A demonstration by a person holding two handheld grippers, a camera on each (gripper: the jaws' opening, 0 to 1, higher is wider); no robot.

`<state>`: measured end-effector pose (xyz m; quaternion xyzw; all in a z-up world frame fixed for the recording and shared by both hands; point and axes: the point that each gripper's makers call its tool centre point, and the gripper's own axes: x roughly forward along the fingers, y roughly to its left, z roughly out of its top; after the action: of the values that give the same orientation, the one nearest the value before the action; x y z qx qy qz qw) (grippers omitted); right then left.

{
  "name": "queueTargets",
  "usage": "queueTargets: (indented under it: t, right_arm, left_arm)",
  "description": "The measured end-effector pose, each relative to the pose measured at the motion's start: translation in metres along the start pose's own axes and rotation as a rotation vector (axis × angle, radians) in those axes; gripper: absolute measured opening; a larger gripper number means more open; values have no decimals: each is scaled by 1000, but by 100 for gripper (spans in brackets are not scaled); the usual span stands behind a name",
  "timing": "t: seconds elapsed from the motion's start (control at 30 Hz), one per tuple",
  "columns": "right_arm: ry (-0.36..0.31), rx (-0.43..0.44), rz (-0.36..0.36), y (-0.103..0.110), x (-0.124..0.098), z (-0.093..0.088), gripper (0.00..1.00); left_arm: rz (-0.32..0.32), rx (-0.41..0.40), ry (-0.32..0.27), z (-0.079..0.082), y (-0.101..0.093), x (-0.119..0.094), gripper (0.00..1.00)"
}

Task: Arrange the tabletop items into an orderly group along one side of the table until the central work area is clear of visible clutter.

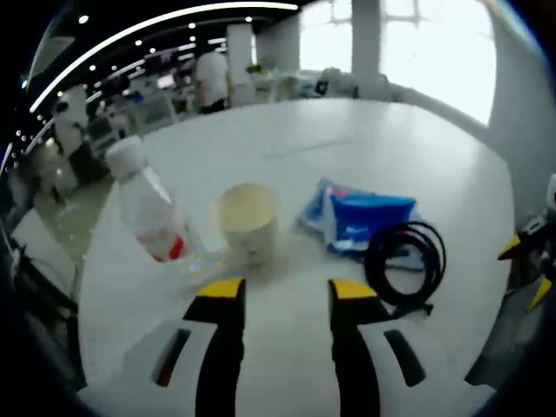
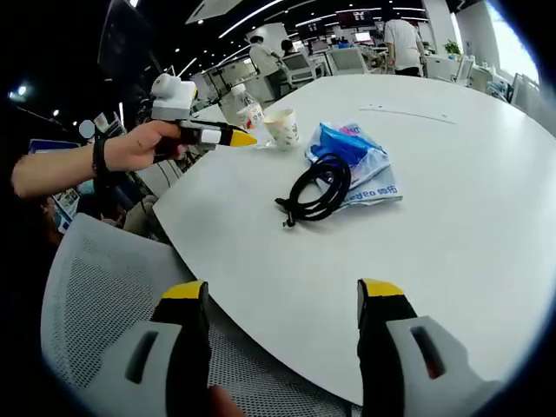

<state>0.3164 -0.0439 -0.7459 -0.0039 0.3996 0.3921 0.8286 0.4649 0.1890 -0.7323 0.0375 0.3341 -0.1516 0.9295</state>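
Hand-held gripper before paper cup

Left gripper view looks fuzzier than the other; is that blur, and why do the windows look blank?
Left gripper view: soft throughout, with the bottle and paper cup smeared and the windows blown out white. Right gripper view: sharper, with the cable crisp, though the table edge bows from fisheye distortion.

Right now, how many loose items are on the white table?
4: a plastic bottle, a paper cup beside it, a blue packet, and a coiled black cable partly on the packet.
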Motion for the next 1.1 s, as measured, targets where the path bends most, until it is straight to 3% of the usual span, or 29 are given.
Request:
queueTargets:
  t: [0.07, 0.2, 0.4, 0.5, 0.57, 0.7, 0.77, 0.8, 0.97, 1.1]
  right_arm:
    - [8, -2, -1, 0, 0, -2, 69]
    - [16, -10, 4, 2, 1, -3, 69]
    - [23, -11, 2, 2, 0, -4, 70]
    - [15, -27, -28, -4, 0, -3, 71]
    - [19, -18, -35, -6, -1, -4, 71]
    - [33, -10, -39, -7, 0, -8, 71]
    - [48, -23, -39, -5, 1, -11, 71]
    - [39, -19, -40, -5, 2, -10, 71]
    - [69, -55, -32, -1, 3, -14, 71]
    - [60, -46, -33, -2, 2, -12, 71]
  left_arm:
    - [-14, -51, -18, -6, -8, -5, 42]
    - [-36, -54, -4, -25, -21, -14, 44]
    - [-38, -115, 15, -43, -15, -15, 48]
    - [-113, -140, -1, -44, -29, -20, 53]
    - [-168, -155, 31, -54, -41, -22, 57]
    - [-151, -105, 50, -75, -47, -20, 57]
    - [-155, -147, 63, -86, -51, -21, 58]
    - [-154, -187, 110, -96, -54, -23, 58]
    - [-147, -77, 45, -76, -52, -21, 60]
    - [-159, -99, 34, -76, -53, -23, 61]
